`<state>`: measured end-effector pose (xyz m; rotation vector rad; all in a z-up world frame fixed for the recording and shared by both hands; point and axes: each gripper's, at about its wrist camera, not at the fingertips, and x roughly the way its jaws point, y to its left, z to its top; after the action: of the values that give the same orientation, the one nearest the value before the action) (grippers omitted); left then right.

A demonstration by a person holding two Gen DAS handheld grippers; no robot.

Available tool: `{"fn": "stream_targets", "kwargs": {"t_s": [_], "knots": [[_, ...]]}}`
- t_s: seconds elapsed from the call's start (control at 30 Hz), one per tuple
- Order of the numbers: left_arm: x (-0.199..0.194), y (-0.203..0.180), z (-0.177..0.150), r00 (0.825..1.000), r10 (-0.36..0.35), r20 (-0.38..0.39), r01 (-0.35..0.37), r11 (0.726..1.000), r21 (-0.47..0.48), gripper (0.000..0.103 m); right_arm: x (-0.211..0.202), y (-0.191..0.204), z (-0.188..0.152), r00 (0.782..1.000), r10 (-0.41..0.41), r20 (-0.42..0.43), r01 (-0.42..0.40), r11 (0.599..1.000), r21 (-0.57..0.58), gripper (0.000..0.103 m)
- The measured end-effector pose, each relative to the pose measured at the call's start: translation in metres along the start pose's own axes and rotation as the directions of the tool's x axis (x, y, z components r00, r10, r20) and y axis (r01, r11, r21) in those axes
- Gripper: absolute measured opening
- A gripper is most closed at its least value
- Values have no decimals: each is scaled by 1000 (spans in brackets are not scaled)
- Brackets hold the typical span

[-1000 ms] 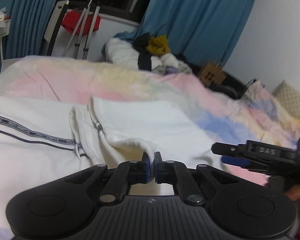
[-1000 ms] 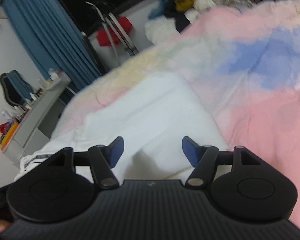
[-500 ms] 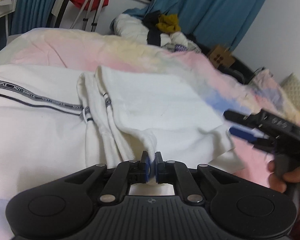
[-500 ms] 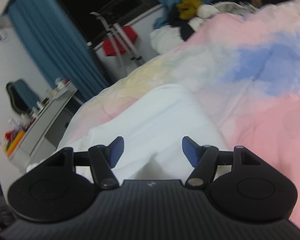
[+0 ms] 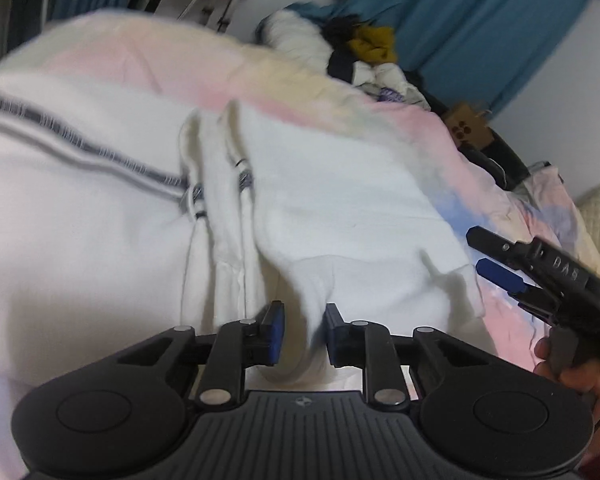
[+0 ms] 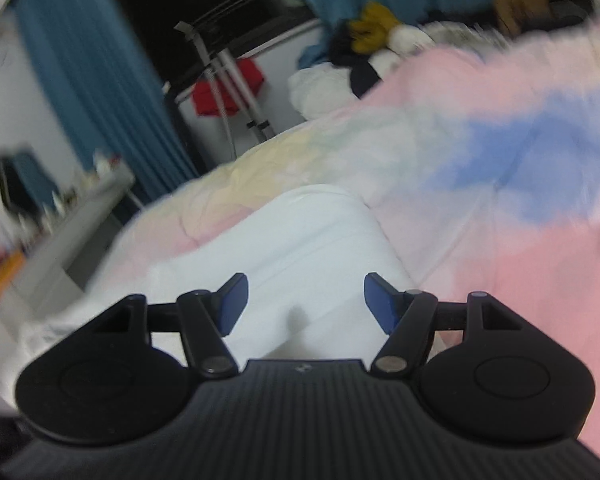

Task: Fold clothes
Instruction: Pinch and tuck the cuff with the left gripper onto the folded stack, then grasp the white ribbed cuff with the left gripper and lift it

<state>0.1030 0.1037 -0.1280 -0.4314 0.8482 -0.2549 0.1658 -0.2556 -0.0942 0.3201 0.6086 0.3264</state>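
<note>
A white garment (image 5: 340, 200) with a dark lettered stripe (image 5: 80, 152) lies partly folded on the pastel bedspread (image 5: 480, 152). My left gripper (image 5: 302, 332) is open, its blue pads apart on either side of a fold of the white cloth at the garment's near edge. My right gripper (image 6: 304, 300) is open and empty above the garment's right part (image 6: 300, 240). It also shows in the left wrist view (image 5: 496, 260), just off the garment's right corner.
A pile of clothes (image 5: 364, 52) lies at the far end of the bed. Blue curtains (image 5: 480, 20), a cardboard box (image 5: 468, 128) and a drying rack with a red item (image 6: 224, 92) stand beyond. A desk (image 6: 60, 216) stands left of the bed.
My left gripper was shut on the garment's fold and has now opened, with the cloth still between the pads. Both views have shifted and blurred. The right gripper stays open.
</note>
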Motion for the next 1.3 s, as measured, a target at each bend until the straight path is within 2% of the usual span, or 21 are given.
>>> {"fn": "stream_targets", "kwargs": {"t_s": [0.13, 0.2, 0.27, 0.3, 0.37, 0.43, 0.5, 0.57, 0.67, 0.77, 0.8, 0.9, 0.97, 1.03, 1.1, 1.2, 1.23, 1.27, 1.3], "knots": [[-7, 16, 1, 999, -37, -17, 35, 994, -103, 32, 30, 3, -16, 995, -38, -96, 35, 999, -37, 67], [-15, 24, 1, 998, -66, -20, 62, 984, -166, 36, 36, 7, -20, 993, -59, -104, 52, 996, -72, 67], [-32, 37, 3, 998, -70, 1, 68, 966, -249, 48, 37, 12, -22, 993, -71, -99, 61, 993, -104, 67], [-42, 44, 4, 998, -66, 15, 68, 954, -293, 50, 36, 14, -22, 992, -74, -98, 62, 991, -114, 67], [-65, 59, 7, 998, -27, 61, 47, 930, -365, 64, 34, 11, -22, 993, -71, -99, 59, 991, -119, 67], [-86, 74, 9, 994, 37, 103, 10, 906, -424, 66, 31, 7, -20, 993, -62, -104, 51, 994, -102, 67], [-103, 91, 9, 988, 99, 122, -26, 870, -492, 71, 29, 4, -18, 993, -50, -108, 42, 996, -77, 67], [-118, 109, 8, 978, 156, 135, -54, 826, -561, 80, 28, 0, -16, 993, -39, -114, 33, 998, -56, 67], [-129, 136, 1, 971, 202, 129, -67, 745, -664, 81, 25, -4, -15, 992, -23, -120, 21, 1000, -22, 67], [-127, 170, -3, 969, 226, 101, -66, 629, -775, 80, 24, -6, -14, 992, -14, -122, 14, 1000, 4, 67], [-126, 178, -3, 967, 233, 104, -58, 599, -799, 80, 23, -5, -14, 992, -13, -125, 14, 1000, 3, 67], [-125, 195, 0, 954, 259, 149, -19, 550, -835, 80, 19, -3, -13, 992, -6, -130, 7, 1000, 3, 67], [-123, 202, 7, 942, 290, 169, -20, 551, -834, 80, 16, -2, -13, 991, 3, -132, -2, 1000, 9, 67], [-120, 206, 17, 929, 325, 178, -42, 571, -820, 77, 14, -2, -12, 991, 19, -131, -16, 1000, 24, 67], [-122, 209, 24, 895, 388, 219, -49, 574, -817, 75, 12, 0, -12, 992, 24, -123, -22, 1000, 19, 67], [-128, 219, 33, 832, 479, 280, -54, 572, -819, 75, 12, 6, -13, 993, 24, -115, -26, 1000, -17, 67], [-129, 224, 35, 814, 505, 287, -64, 569, -820, 71, 14, 9, -14, 992, 18, -121, -22, 999, -32, 67], [-128, 230, 37, 800, 529, 282, -84, 565, -821, 60, 16, 11, -15, 992, 13, -128, -19, 999, -48, 67], [-128, 235, 37, 788, 548, 280, -93, 556, -826, 55, 18, 13, -17, 991, 7, -135, -16, 998, -63, 67]]}}
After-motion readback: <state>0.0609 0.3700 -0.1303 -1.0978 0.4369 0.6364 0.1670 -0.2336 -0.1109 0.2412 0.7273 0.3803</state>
